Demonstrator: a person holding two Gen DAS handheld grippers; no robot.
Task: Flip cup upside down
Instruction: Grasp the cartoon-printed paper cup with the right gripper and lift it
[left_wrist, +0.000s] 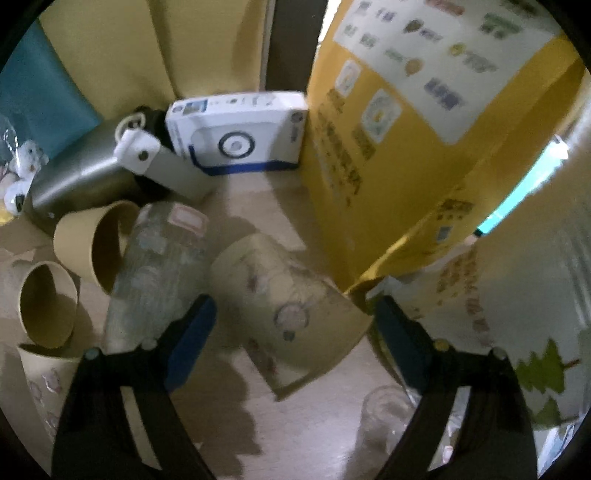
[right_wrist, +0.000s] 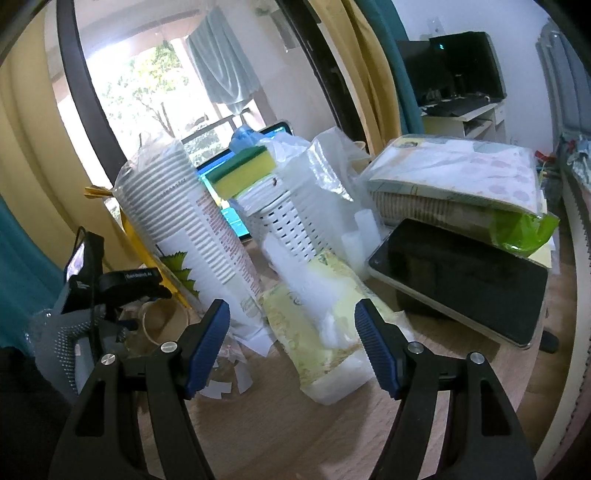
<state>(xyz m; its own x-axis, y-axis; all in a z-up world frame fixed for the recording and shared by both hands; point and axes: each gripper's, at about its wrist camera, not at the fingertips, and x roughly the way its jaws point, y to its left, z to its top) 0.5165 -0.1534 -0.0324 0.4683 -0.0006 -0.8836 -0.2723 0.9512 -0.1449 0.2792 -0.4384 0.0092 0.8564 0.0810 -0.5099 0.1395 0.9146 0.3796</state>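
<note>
In the left wrist view a beige paper cup (left_wrist: 284, 310) with faint printed drawings lies tilted between the fingers of my left gripper (left_wrist: 295, 321), base pointing away and rim toward the camera. The jaws are wide apart and do not clearly touch it. The picture is blurred. Two plain brown cups (left_wrist: 92, 240) (left_wrist: 48, 306) lie on their sides at the left, beside a clear plastic sleeve of cups (left_wrist: 159, 273). My right gripper (right_wrist: 291, 343) is open and empty over the wooden table (right_wrist: 288, 435), in front of a pale packet (right_wrist: 321, 343).
Left wrist view: a large yellow carton (left_wrist: 406, 155) at the right, a white box (left_wrist: 240, 133) and a steel bottle (left_wrist: 77, 181) at the back, a clear glass (left_wrist: 388, 413) near the front. Right wrist view: a stack of white cups (right_wrist: 199, 229), a white basket (right_wrist: 288, 221), a sponge (right_wrist: 243, 170), a dark tablet (right_wrist: 461, 280).
</note>
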